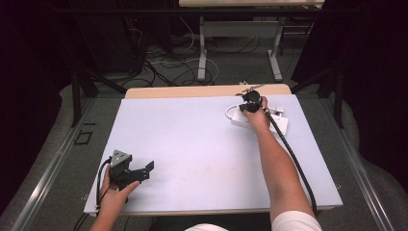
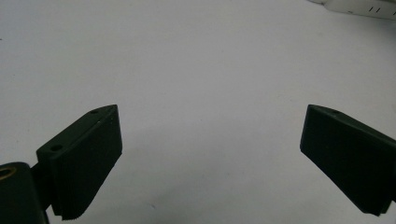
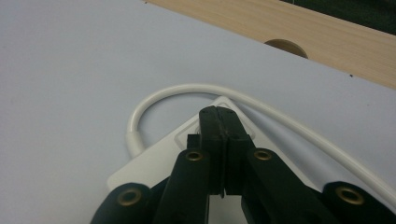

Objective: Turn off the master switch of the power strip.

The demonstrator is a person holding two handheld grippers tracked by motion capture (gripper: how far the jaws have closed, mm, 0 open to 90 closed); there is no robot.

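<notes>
A white power strip (image 1: 281, 126) lies at the far right of the white table top (image 1: 192, 139), with its white cable (image 1: 230, 109) looped at its left end. My right gripper (image 1: 250, 103) is held over that end, jaws shut. In the right gripper view the closed tips (image 3: 218, 112) rest over a square recess at the end of the strip (image 3: 154, 161), beside the curved cable (image 3: 187, 88); nothing shows between the jaws. My left gripper (image 1: 146, 171) sits near the front left corner, open. Its jaws (image 2: 211, 108) stand wide apart over bare surface, and the strip (image 2: 359, 7) is far off.
A wooden table edge (image 3: 280, 23) with a round hole (image 3: 285, 45) runs just behind the strip. The right gripper's black cable (image 1: 293, 159) trails along the forearm to the front edge. Table legs and floor cables (image 1: 202, 62) lie beyond.
</notes>
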